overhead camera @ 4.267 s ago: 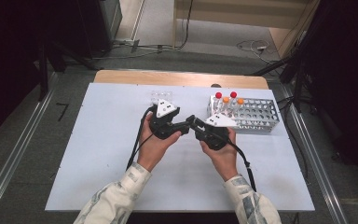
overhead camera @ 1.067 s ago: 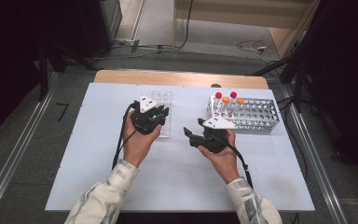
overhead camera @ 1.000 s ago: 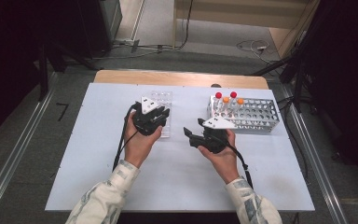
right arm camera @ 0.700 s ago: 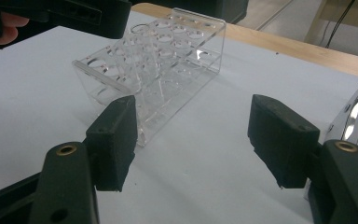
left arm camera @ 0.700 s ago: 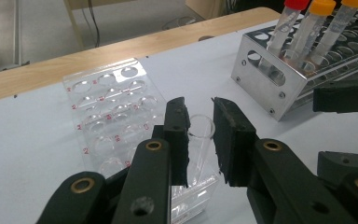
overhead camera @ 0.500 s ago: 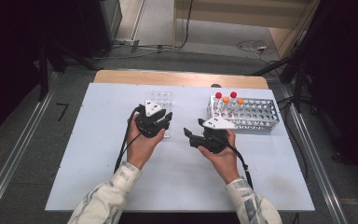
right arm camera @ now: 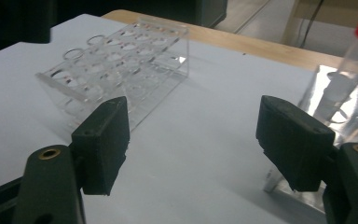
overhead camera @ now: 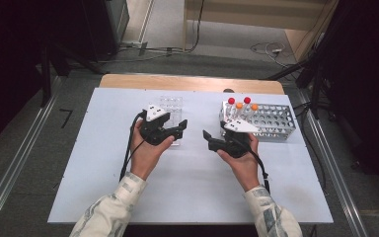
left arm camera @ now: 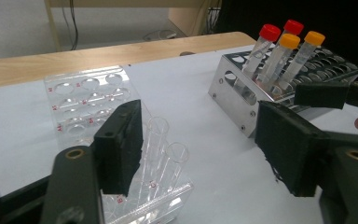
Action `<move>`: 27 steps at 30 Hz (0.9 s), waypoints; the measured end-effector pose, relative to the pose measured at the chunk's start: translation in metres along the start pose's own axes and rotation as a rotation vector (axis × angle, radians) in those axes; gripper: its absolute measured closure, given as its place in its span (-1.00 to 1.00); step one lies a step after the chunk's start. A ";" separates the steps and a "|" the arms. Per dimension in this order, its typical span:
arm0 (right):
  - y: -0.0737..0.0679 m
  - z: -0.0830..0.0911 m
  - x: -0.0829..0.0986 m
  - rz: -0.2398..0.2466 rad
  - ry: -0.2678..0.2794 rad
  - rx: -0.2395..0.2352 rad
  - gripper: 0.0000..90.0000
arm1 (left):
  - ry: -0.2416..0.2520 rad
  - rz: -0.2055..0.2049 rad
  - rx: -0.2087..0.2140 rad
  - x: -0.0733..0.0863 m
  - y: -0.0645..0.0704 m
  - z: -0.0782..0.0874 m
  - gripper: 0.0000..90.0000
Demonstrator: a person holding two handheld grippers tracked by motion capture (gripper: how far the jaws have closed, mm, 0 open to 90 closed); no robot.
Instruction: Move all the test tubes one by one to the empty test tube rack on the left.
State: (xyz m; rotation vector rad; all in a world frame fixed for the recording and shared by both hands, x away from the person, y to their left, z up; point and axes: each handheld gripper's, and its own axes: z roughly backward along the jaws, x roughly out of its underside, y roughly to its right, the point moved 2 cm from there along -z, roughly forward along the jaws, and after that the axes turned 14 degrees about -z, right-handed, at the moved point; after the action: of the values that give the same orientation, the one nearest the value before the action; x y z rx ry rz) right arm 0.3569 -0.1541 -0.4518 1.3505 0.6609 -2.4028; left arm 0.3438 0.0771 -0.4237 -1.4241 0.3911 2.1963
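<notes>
While both hands rest over the middle of the white table (overhead camera: 103,187), the left gripper (overhead camera: 177,129) sits just beside the near end of the clear plastic rack (overhead camera: 171,106), its jaws spread wide and holding nothing. Seen from the left gripper view, that clear rack (left arm camera: 86,100) lies close ahead with two empty glass tubes (left arm camera: 165,156) standing in its nearest holes, right next to the inner face of the left-hand jaw; whether the jaw touches them I cannot tell. Farther off in the same view stands the metal rack (left arm camera: 235,93), which carries four capped tubes (left arm camera: 279,56), two with red caps and two with orange ones, all leaning a little. The right gripper (overhead camera: 212,140) hovers just in front of the metal rack (overhead camera: 276,121) in the high view, its jaws likewise wide apart and empty, pointing toward the left gripper with a gap of bare table between the two. From the right gripper view, the clear rack (right arm camera: 121,70) lies across the table beyond the left-hand jaw, well apart from it, and a red-capped tube (right arm camera: 349,70) rises near the right-hand jaw at the corner of the metal rack. Both sleeves show a pale patterned fabric at the bottom of the high view.
</notes>
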 end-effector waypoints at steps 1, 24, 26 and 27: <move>0.003 0.001 -0.001 0.000 0.006 0.008 -0.47 | -0.002 0.008 0.009 0.000 0.000 0.000 -0.35; 0.094 0.025 -0.024 -0.098 0.088 0.221 -0.48 | 0.021 0.037 0.029 -0.002 0.003 -0.001 -0.53; 0.101 0.023 -0.024 -0.112 0.086 0.222 -0.51 | 0.022 0.038 0.029 -0.003 0.003 -0.001 -0.53; 0.104 0.022 -0.024 -0.121 0.085 0.221 -0.53 | 0.023 0.039 0.031 -0.003 0.003 -0.001 -0.53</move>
State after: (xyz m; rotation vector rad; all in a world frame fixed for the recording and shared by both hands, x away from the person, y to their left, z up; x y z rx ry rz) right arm 0.4025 -0.2526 -0.4465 1.5488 0.5236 -2.5902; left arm 0.3443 0.0736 -0.4220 -1.4377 0.4624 2.1974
